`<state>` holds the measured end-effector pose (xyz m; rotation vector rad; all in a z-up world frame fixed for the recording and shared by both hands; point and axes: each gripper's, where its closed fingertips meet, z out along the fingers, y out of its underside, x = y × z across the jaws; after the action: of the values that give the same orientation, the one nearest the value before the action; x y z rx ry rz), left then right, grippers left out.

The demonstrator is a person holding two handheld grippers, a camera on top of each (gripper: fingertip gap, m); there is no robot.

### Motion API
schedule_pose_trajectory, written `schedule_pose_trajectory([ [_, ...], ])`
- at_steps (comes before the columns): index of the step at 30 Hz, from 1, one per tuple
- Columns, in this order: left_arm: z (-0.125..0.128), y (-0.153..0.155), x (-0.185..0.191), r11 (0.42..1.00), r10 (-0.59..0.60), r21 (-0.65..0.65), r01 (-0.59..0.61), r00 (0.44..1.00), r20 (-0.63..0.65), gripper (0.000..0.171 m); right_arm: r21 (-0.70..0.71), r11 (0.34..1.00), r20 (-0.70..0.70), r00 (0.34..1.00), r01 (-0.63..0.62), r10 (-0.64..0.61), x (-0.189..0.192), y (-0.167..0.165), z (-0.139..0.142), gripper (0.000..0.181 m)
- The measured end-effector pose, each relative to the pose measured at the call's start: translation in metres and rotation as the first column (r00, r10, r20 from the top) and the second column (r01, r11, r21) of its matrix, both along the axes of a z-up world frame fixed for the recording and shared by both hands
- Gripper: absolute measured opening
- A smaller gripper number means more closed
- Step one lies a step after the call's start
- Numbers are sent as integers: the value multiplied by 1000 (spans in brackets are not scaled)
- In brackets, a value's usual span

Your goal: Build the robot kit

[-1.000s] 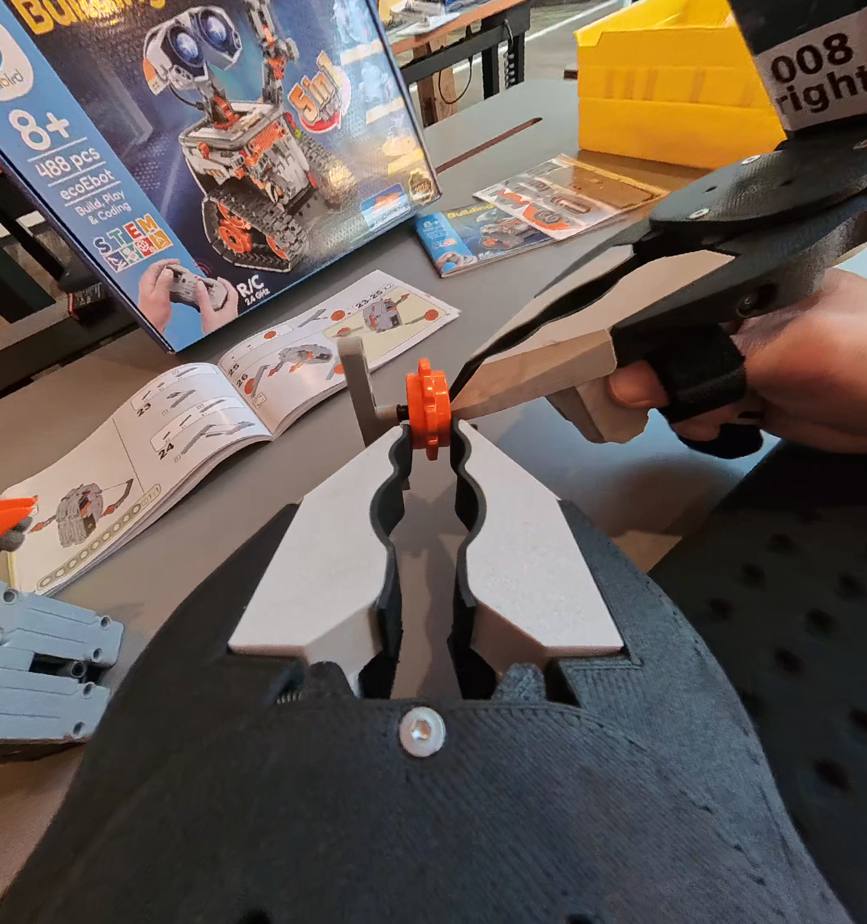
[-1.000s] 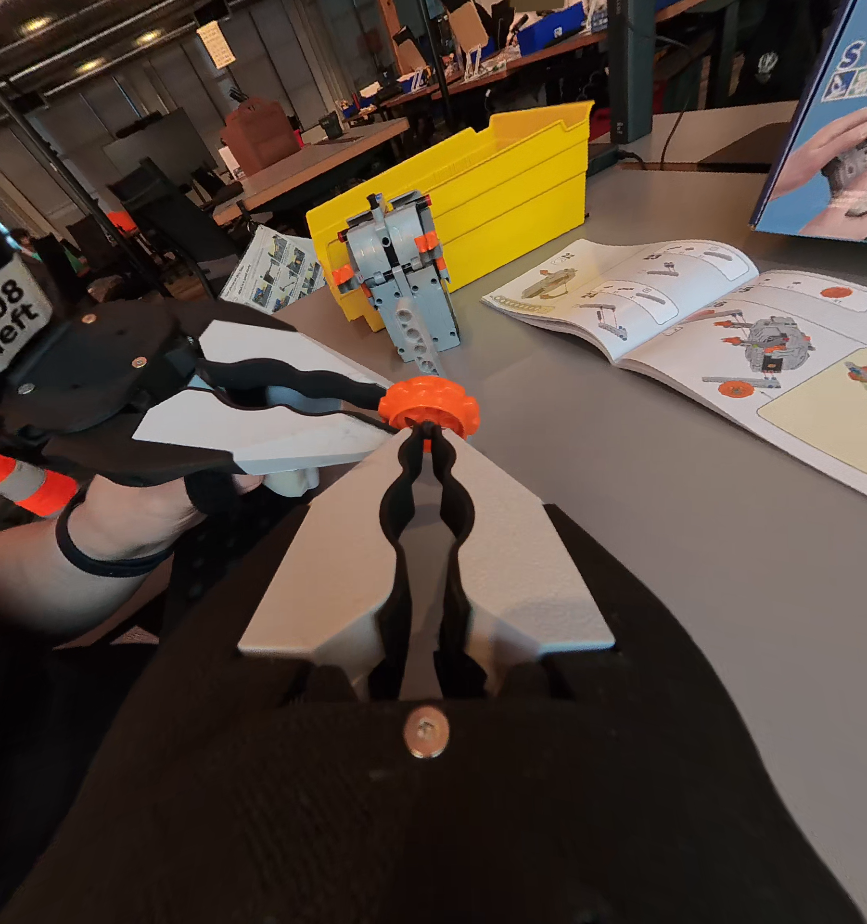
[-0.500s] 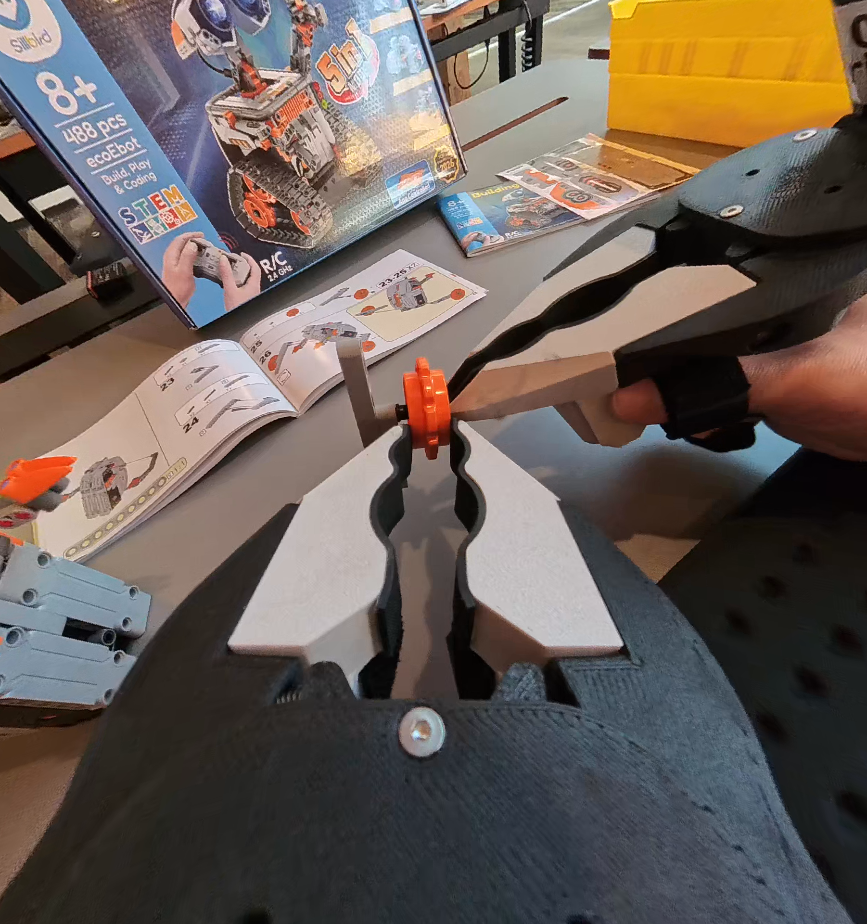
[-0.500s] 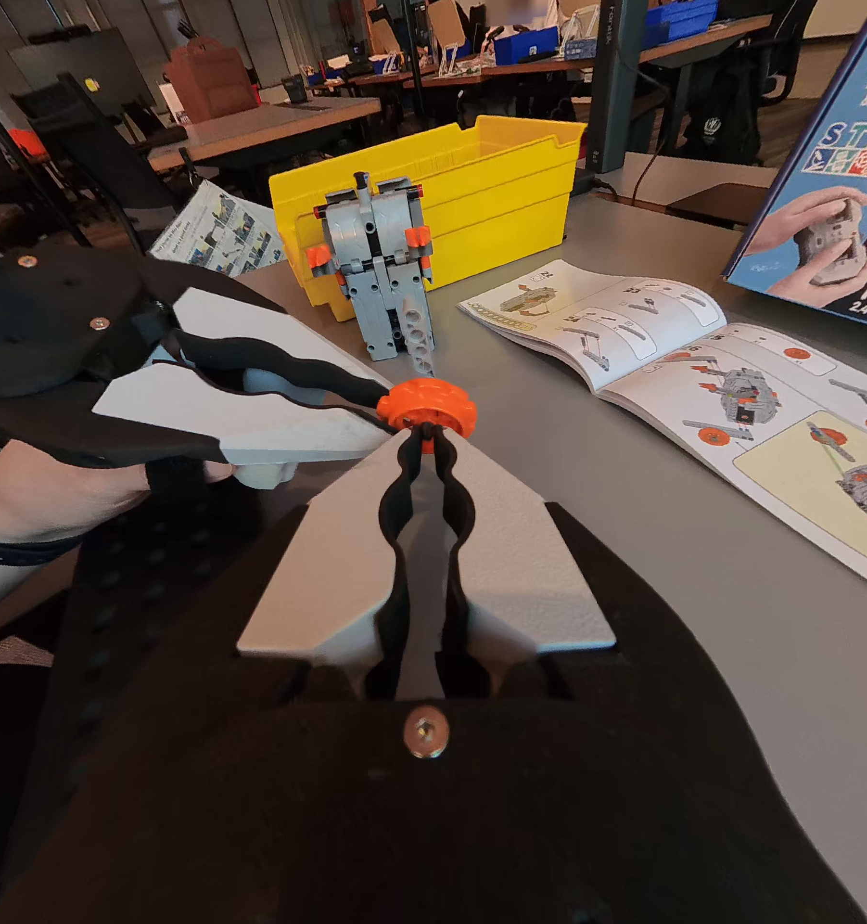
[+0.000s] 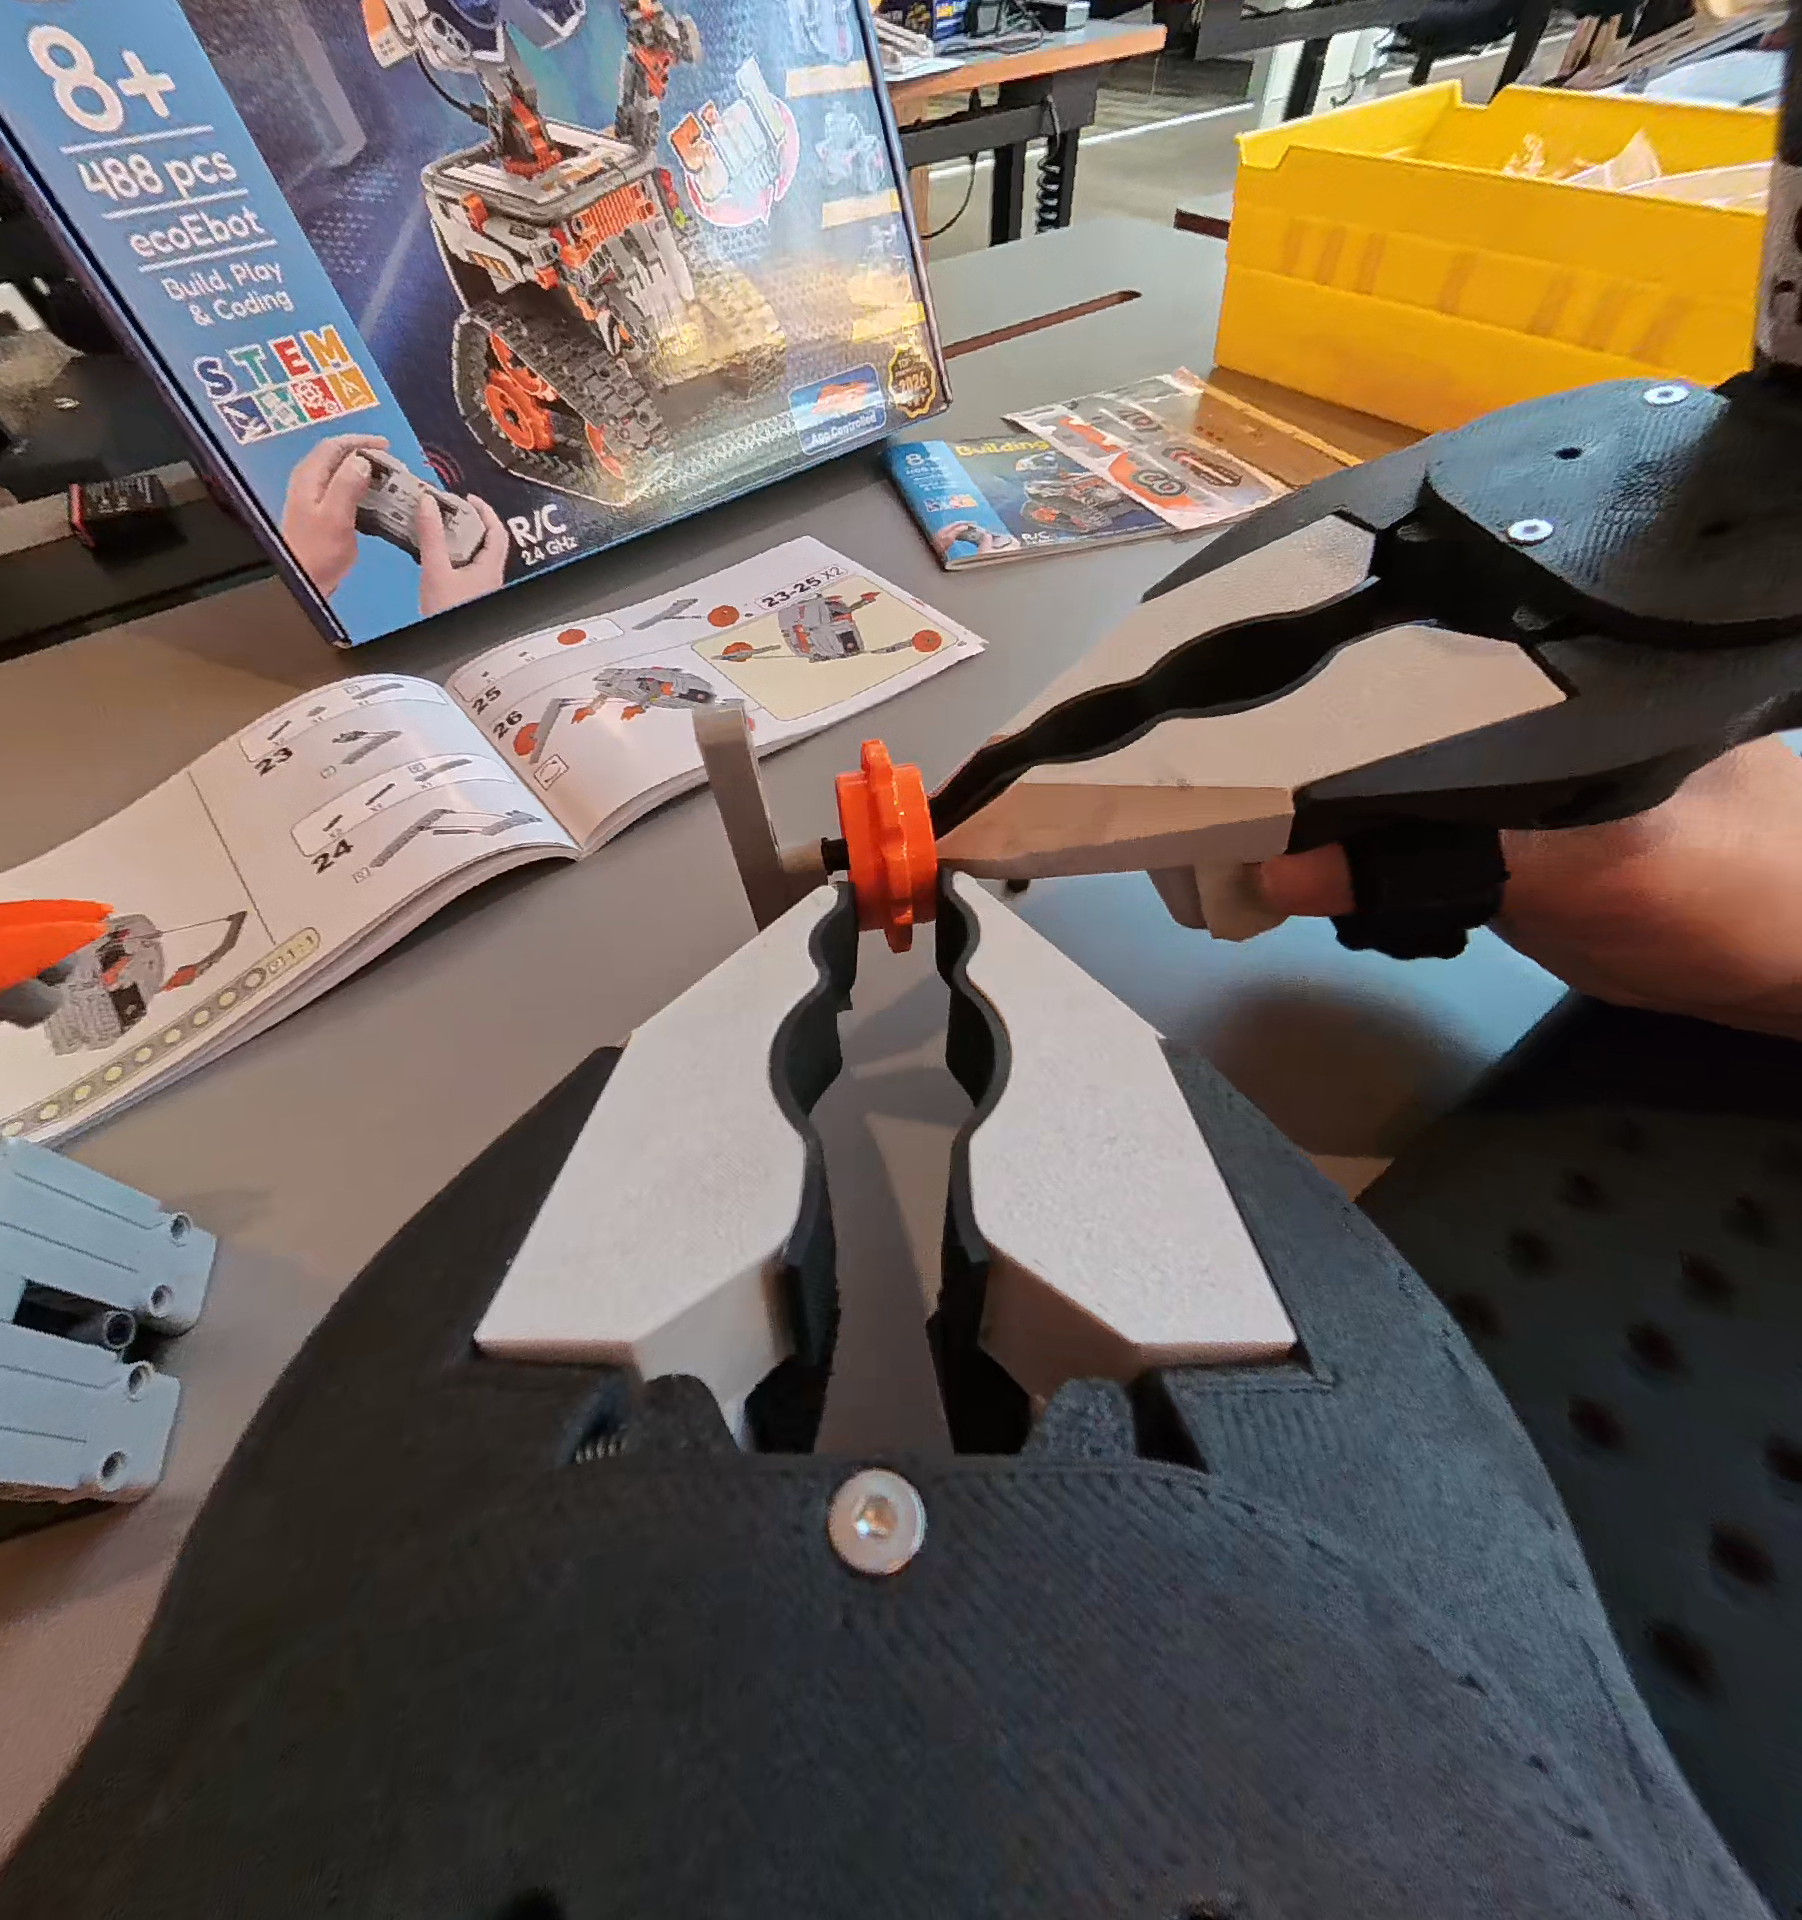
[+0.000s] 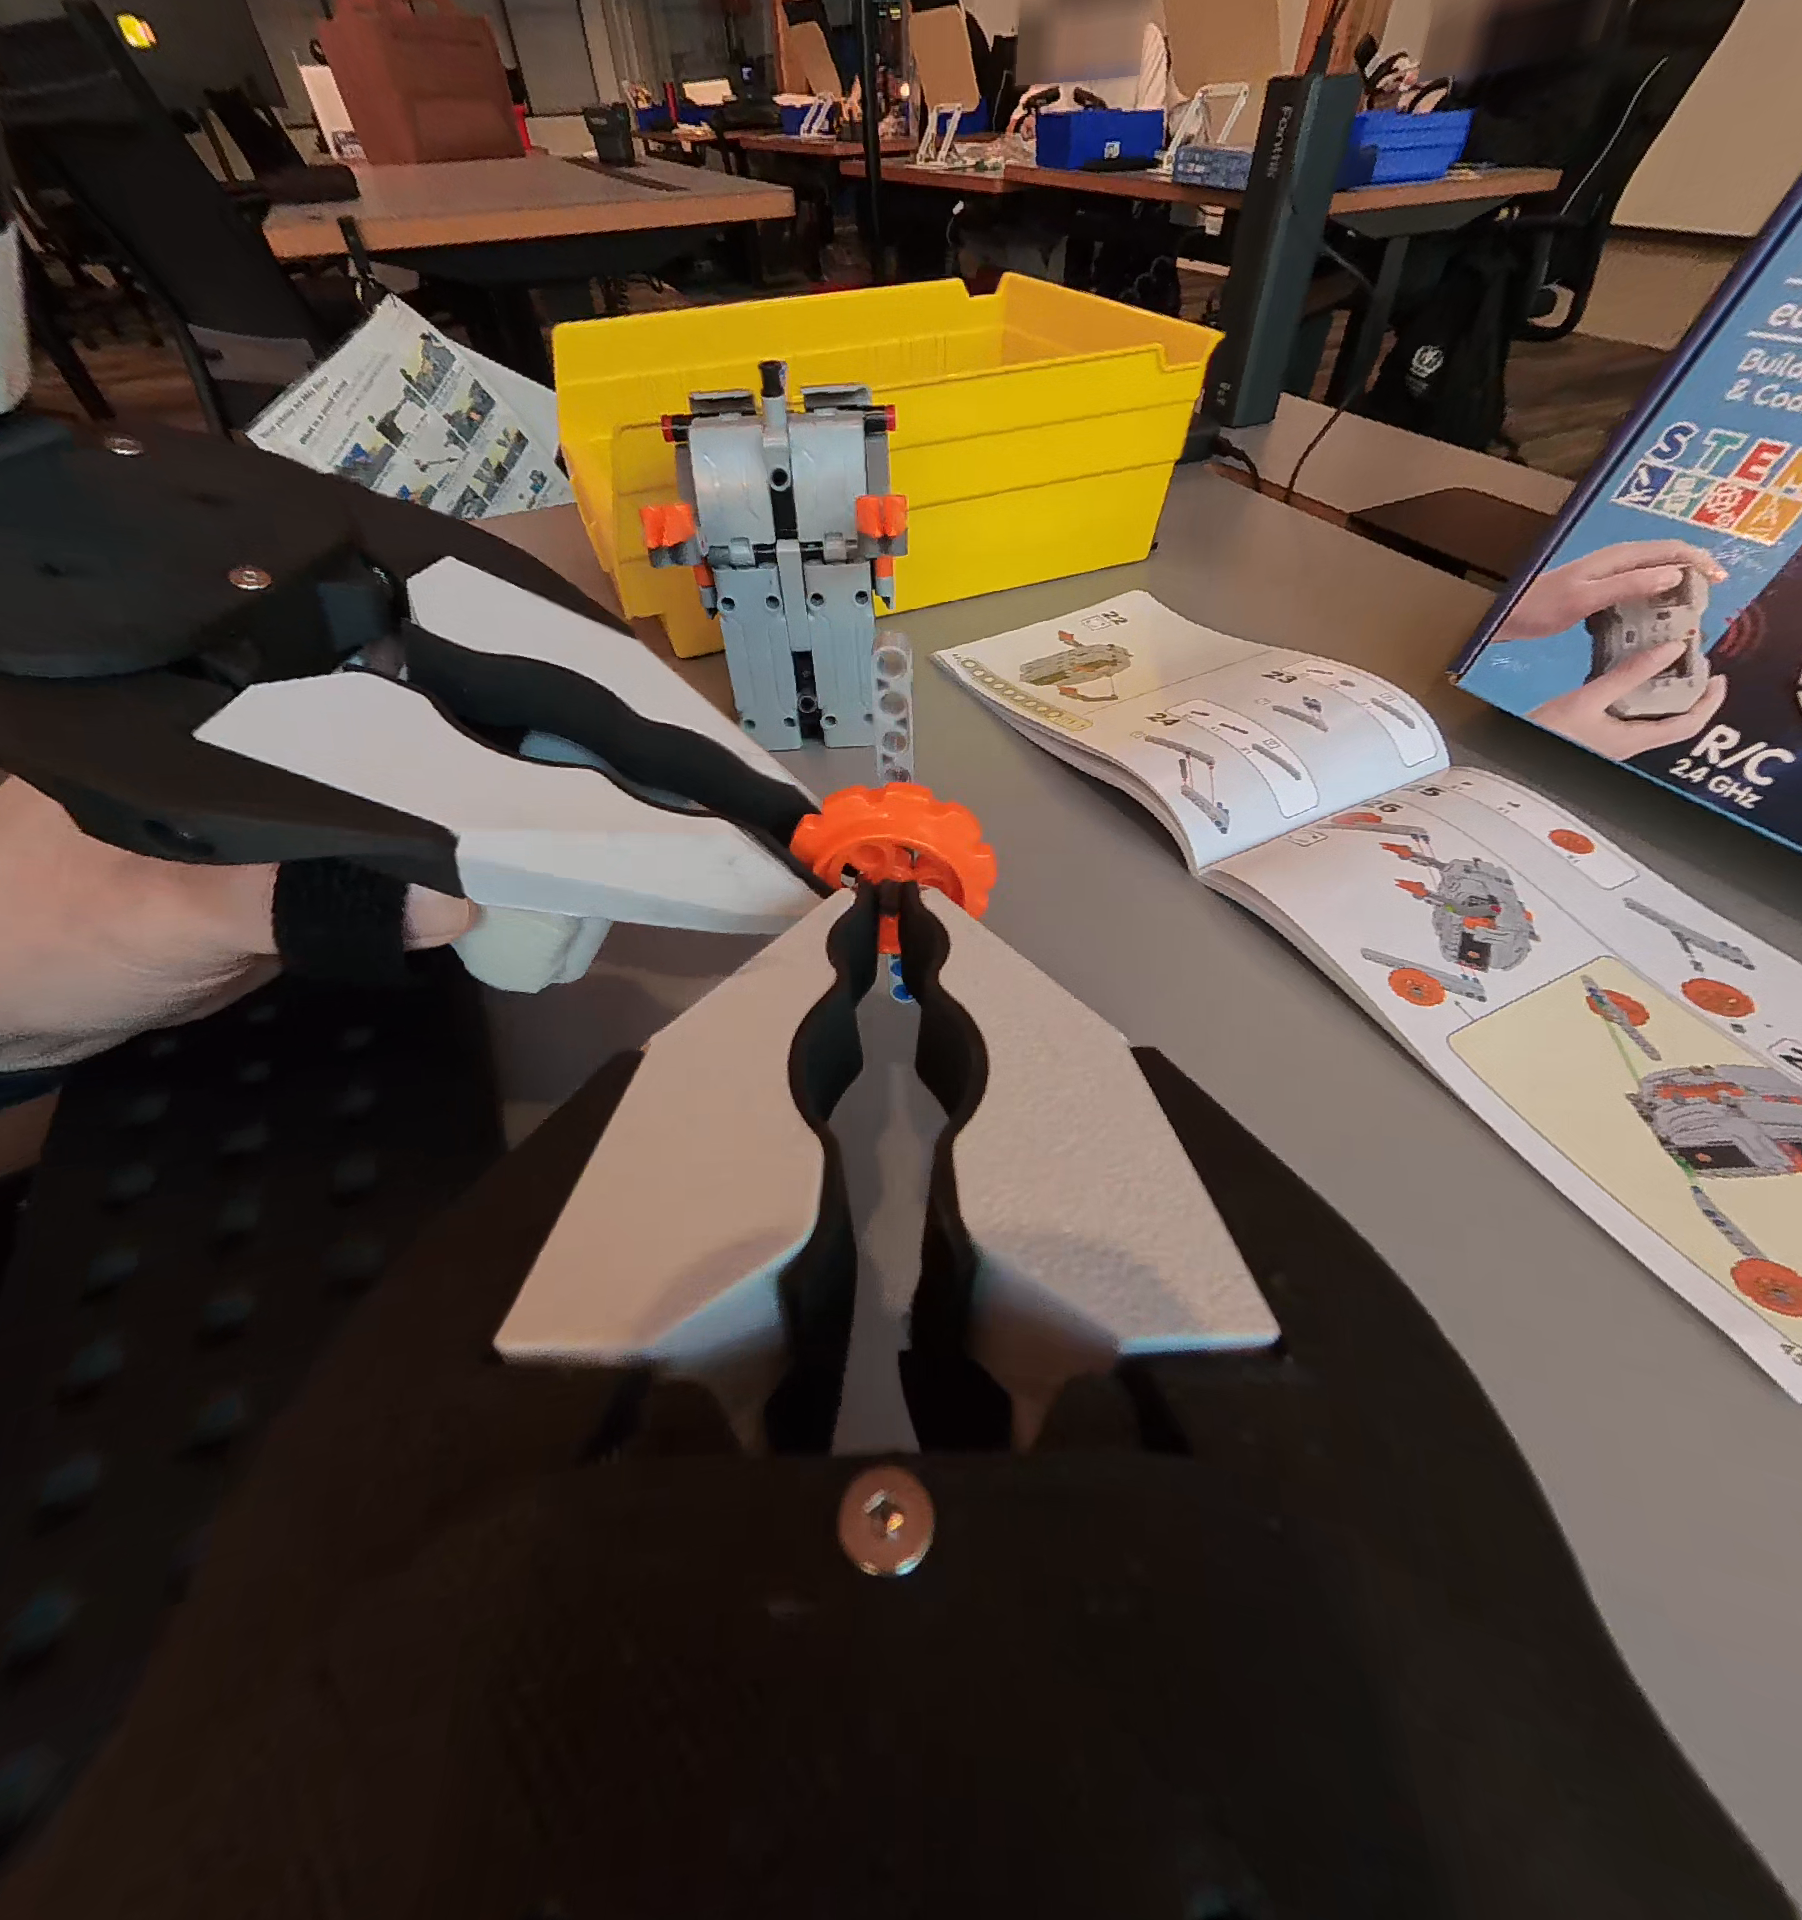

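An orange gear (image 5: 881, 847) sits on a black axle joined to an upright grey beam (image 5: 739, 810), all held above the grey table (image 5: 409, 1091). My left gripper (image 5: 892, 909) is shut on the gear's rim, with the gear edge-on between its tips. My right gripper (image 6: 881, 909) is shut, its tips against the gear's (image 6: 892, 852) face at the hub; what they pinch is hidden. The right gripper (image 5: 938, 826) comes in from the right in the left wrist view. The left gripper (image 6: 809, 847) comes in from the left in the right wrist view.
A blue toy box (image 5: 461, 312) stands behind an open instruction booklet (image 5: 357, 790). A yellow bin (image 6: 876, 416) has a grey and orange brick model (image 6: 788, 561) in front of it. Grey brick parts (image 5: 45, 1330) lie at the left. A black perforated mat (image 5: 1655, 1351) lies at the near right.
Both grippers have swung together with the gear still held between them. The brick model and bin now sit nearer the middle of the right wrist view. The grips are unchanged.
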<state>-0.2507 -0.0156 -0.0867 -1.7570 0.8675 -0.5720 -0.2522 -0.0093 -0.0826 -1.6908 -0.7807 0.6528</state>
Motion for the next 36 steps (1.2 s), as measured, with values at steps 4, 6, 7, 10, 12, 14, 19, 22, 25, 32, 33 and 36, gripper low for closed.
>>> schedule_pose_trajectory([
  [4,0,12,-5,997,77,-2,-77,997,-10,13,-36,999,-48,998,27,-29,-5,12,0,1],
  [6,0,17,-10,995,95,-29,-95,995,16,13,-42,999,-62,998,31,-33,-9,16,1,1],
  [7,0,18,-11,994,97,-44,-96,995,31,13,-32,999,-48,998,35,-37,-11,17,1,1],
  [10,0,16,-12,995,91,-42,-90,995,36,13,6,999,-12,999,39,-39,-11,15,2,1],
  [12,-1,16,-12,995,97,-22,-96,995,15,13,6,999,-8,999,42,-41,-11,15,1,1],
  [14,-1,16,-11,995,94,-24,-94,995,18,13,13,999,-5,999,47,-47,-10,15,1,1],
  [19,-2,18,-11,995,94,-41,-93,995,21,13,9,999,-3,999,52,-52,-10,16,-1,2],
  [22,-3,18,-11,994,99,-40,-98,995,15,13,10,999,-2,999,53,-53,-10,16,-2,2],
  [25,-4,18,-11,994,101,-41,-101,995,10,13,1,999,-10,999,53,-53,-9,16,-2,1],
  [32,-5,19,-11,994,101,-52,-100,995,14,13,1,999,-7,999,53,-53,-9,17,-3,1],
  [33,-5,19,-11,994,101,-51,-100,995,14,13,0,999,-10,999,52,-52,-9,17,-3,1],
  [36,-4,19,-11,994,101,-47,-100,995,13,13,1,999,-10,998,54,-54,-9,16,-3,1],
])
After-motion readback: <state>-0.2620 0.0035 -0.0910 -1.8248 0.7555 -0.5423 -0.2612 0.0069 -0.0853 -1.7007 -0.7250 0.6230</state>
